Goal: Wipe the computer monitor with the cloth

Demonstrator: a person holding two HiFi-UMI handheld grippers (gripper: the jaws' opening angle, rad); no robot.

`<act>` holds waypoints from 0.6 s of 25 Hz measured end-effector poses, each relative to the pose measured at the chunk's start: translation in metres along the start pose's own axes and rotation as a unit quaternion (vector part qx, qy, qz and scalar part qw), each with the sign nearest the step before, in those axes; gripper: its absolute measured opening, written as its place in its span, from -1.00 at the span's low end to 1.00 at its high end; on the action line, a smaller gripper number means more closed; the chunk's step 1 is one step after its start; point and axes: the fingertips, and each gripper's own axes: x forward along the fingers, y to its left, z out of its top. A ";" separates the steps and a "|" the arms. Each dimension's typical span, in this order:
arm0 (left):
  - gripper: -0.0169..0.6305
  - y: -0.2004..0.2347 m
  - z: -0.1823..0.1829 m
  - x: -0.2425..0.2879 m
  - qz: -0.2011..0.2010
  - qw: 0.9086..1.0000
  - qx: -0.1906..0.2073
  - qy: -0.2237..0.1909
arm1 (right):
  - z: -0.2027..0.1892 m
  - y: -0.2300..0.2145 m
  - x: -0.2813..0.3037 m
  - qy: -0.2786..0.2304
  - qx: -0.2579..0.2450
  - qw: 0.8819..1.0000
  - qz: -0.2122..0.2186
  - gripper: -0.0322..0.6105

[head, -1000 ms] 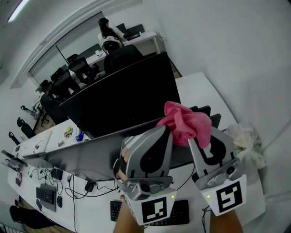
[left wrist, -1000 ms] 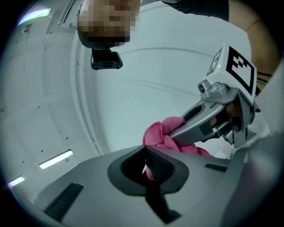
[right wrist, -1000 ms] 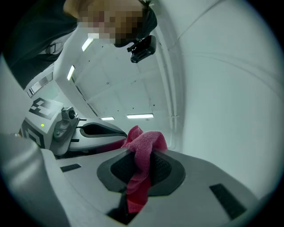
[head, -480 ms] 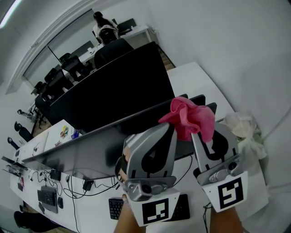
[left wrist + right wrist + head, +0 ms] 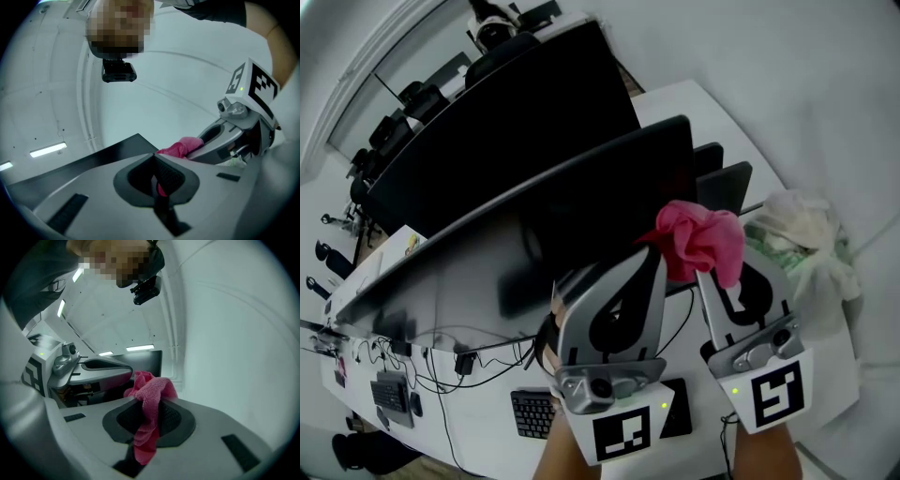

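Right tool is clamped on the pink cloth, which bunches up above its jaws; left tool has its jaws pressed together just beside it, with a sliver of pink in the seam, so we judge it has nipped a corner of the same cloth; cloth sits in front of the lower right part of the nearer computer monitor, and we cannot tell whether it touches the screen. Wiping looks not yet begun. To do it well: lead with the loose bunch, not the hard jaw tips; keep pressure light so the screen does not rock on the tabletop; sweep in long overlapping passes from the top edge down; mind the keyboard and cables below.
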 end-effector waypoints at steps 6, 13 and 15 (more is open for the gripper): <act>-0.93 -0.030 -0.025 0.000 -0.025 0.999 -0.012 0.022 | -0.034 -0.003 -0.009 0.031 0.013 0.999 -0.002 -0.71; -0.93 -0.068 -0.054 -0.021 -0.041 0.999 0.001 0.036 | -0.082 0.011 -0.026 0.047 0.027 0.998 -0.013 -0.70; -0.93 -0.080 -0.059 -0.024 -0.050 0.998 0.000 0.039 | -0.094 0.013 -0.029 0.052 0.031 0.998 -0.014 -0.71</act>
